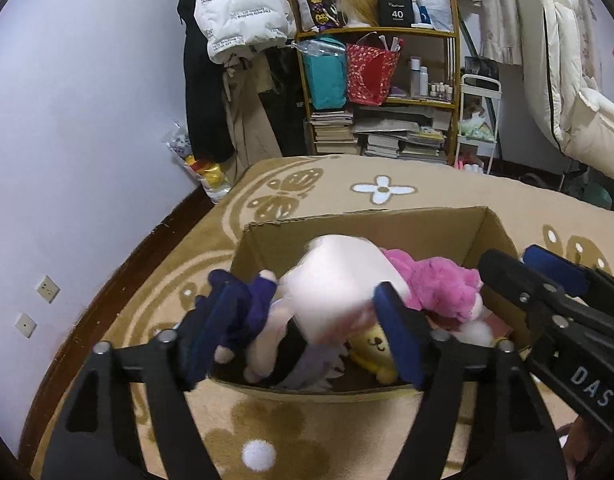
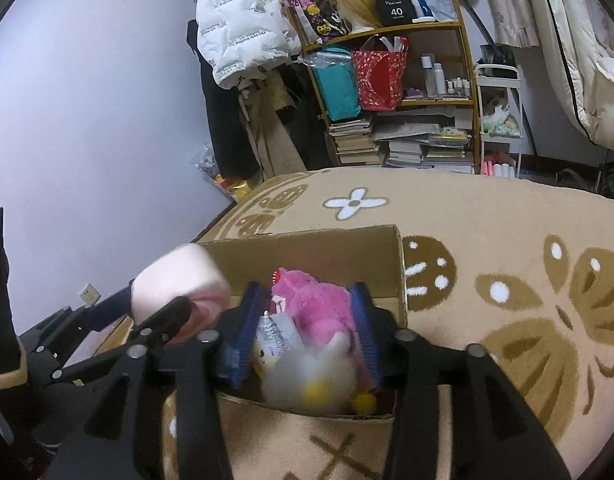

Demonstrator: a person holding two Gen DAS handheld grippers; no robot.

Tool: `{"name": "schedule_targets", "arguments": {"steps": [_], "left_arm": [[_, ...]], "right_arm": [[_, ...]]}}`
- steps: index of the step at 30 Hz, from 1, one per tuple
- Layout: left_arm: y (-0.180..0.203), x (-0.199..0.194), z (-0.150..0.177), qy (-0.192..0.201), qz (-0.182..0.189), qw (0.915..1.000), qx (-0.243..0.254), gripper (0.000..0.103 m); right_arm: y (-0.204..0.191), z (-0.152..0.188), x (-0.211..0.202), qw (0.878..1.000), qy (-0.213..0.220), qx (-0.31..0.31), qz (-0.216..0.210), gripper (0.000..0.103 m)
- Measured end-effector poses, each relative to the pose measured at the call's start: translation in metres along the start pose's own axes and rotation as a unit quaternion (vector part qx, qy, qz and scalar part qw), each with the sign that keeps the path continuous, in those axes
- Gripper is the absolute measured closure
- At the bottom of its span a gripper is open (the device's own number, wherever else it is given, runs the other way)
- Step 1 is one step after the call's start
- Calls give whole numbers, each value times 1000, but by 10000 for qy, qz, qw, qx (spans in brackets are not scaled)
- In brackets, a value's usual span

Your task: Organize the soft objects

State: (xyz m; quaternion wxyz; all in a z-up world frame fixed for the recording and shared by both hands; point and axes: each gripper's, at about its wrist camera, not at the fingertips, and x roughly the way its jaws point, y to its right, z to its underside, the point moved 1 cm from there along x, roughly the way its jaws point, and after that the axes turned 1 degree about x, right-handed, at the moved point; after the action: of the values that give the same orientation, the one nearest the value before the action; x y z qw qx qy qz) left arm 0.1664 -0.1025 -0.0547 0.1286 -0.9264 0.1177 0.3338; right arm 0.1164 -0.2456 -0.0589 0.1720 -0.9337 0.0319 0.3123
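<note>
An open cardboard box stands on the rug and holds several plush toys: a pink plush, a yellow plush and a white one. My left gripper is shut on a pale pink soft cube with a doll in dark blue clothes hanging beside it, held over the box. The cube also shows in the right wrist view. My right gripper is open over the box, its blue pads either side of the pink plush, holding nothing.
A beige patterned rug covers the floor. A wooden shelf with bags, books and bottles stands at the back by hanging coats. A white cart and bedding are at right. A wall is at left.
</note>
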Motion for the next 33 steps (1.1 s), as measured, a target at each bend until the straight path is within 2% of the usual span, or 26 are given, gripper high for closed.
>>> {"name": "schedule_targets", "arguments": {"steps": [1, 4, 6, 9, 12, 18, 33], "left_arm": [[-1, -1, 0, 3, -52, 10000, -4, 21], [-6, -4, 0, 0, -89, 9999, -64, 10], [-9, -8, 0, 9, -99, 9999, -108, 9], [-13, -16, 1, 49, -184, 9998, -93, 0], [-17, -25, 1, 126, -321, 9994, -82, 0], [-30, -44, 2, 148, -326, 9990, -248, 0], [-59, -112, 11, 437, -421, 9976, -346, 0]], "right_arm": [[0, 1, -1, 10000, 5, 0, 17, 46], [2, 3, -3, 10000, -54, 72, 2, 33], [3, 4, -6, 9999, -27, 117, 4, 22], [5, 3, -12, 9998, -14, 196, -4, 13], [5, 3, -19, 9997, 3, 227, -7, 4], [1, 4, -35, 9998, 53, 199, -1, 1], [-25, 7, -85, 9995, 267, -154, -19, 0]]}}
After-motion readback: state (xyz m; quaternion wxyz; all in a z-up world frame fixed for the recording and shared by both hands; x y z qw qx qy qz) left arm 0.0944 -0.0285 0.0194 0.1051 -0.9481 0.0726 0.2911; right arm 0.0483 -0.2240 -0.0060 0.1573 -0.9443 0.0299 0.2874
